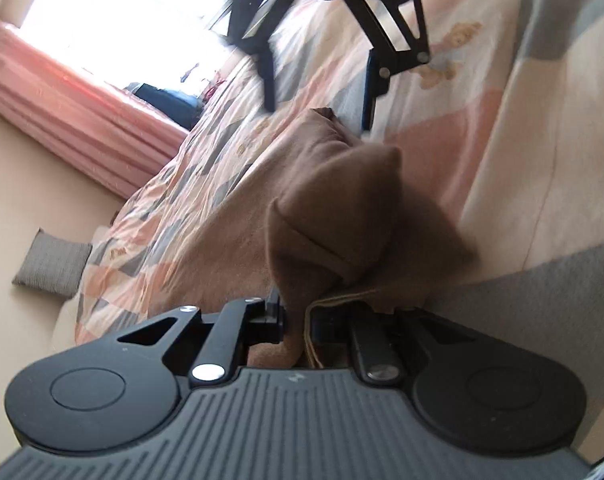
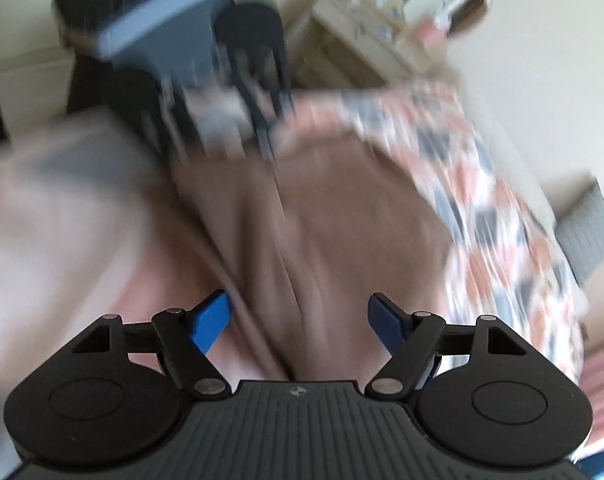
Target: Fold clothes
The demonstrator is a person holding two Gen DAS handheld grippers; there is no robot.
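- Left wrist view: there is one brown garment (image 1: 333,216), and it lies on one bed cover (image 1: 501,128) with a pattern of pink, grey and cream patches.
- Two grippers show in this view. The left gripper (image 1: 296,320) is at the bottom, and its two jaws stand narrow, pinching an edge of the brown garment between them.
- From this pinch the cloth rises as a bunched fold and then runs away across the cover.
- The right gripper (image 1: 319,116) comes in from the top edge and points down at the far end of the garment. Its two fingers stand well apart, and no cloth is between them.
- On the left there is one pink curtain (image 1: 74,108) under a bright window, and one grey cushion (image 1: 52,266) lies on the floor beside the bed.
- Right wrist view: the picture is strongly blurred. The right gripper (image 2: 300,322) has two blue pads (image 2: 210,326), and they stand wide apart above the brown garment (image 2: 321,224) without pressing it.
- The garment lies spread on the patterned bed cover (image 2: 501,216), with one long crease through its middle.
- The left gripper (image 2: 272,152) shows at the far end as a dark smeared shape; in this view its jaws cannot be read.
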